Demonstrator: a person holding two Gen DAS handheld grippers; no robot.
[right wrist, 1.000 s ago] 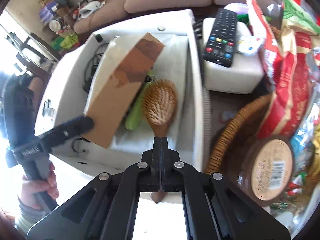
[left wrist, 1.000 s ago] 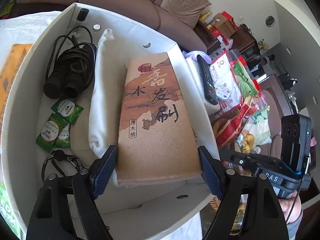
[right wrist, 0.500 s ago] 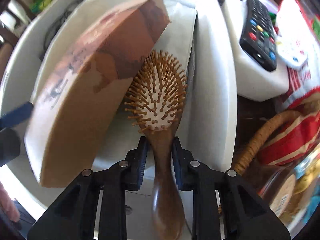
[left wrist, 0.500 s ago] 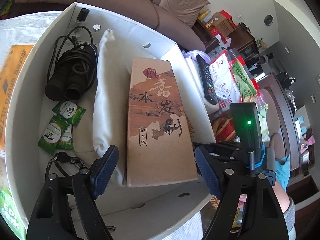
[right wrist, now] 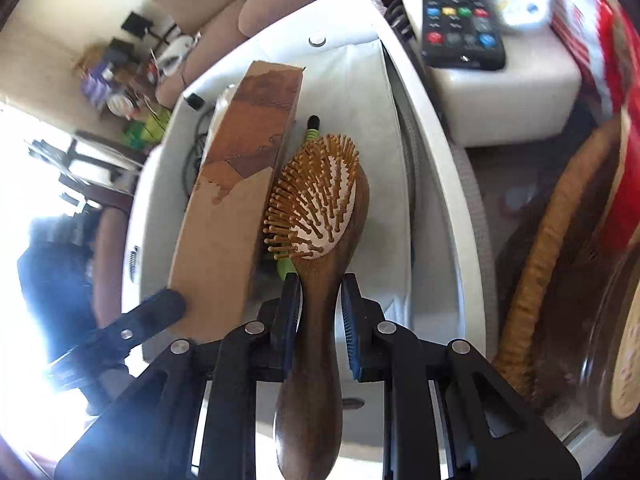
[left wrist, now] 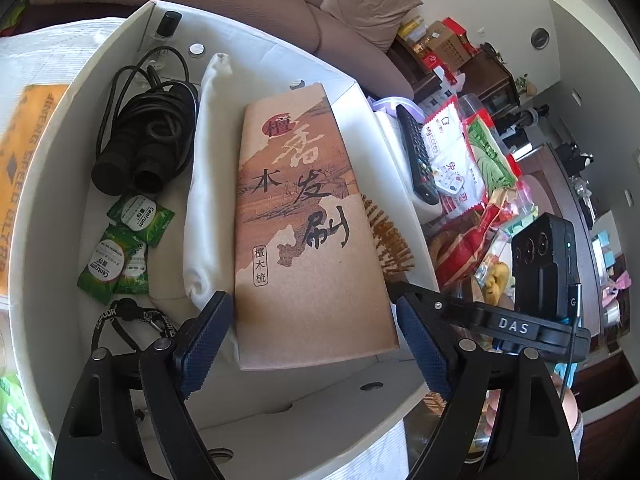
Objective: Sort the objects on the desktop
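A: Where are the left tongs [left wrist: 310, 334] right now?

B: Over the near end of the brown cardboard box [left wrist: 308, 236], the one printed with Chinese characters. Their jaws are opening, one blue pad on each side of the box's end, with a sliver of space showing on both sides, so the pads do not press it.

A: And the box itself?

B: Inside the white storage bin [left wrist: 52, 184], leaning on a white cloth bag [left wrist: 210, 160]. Further left in the bin lie a coiled black cable [left wrist: 148, 136] and some green sachets [left wrist: 120, 248].

A: The right tongs [right wrist: 318, 312]?

B: Closing on the dark wooden handle of the hairbrush [right wrist: 320, 216], which sits between the pads. The left pad touches the handle; whether the right one does is hard to tell. The bristle head points into the bin, just beside the box's long side, with a green item [right wrist: 285, 266] partly hidden beneath.

A: Anything outside the bin?

B: A black remote [right wrist: 456, 16] resting on a white block, and a wicker basket [right wrist: 548, 248] to the right.
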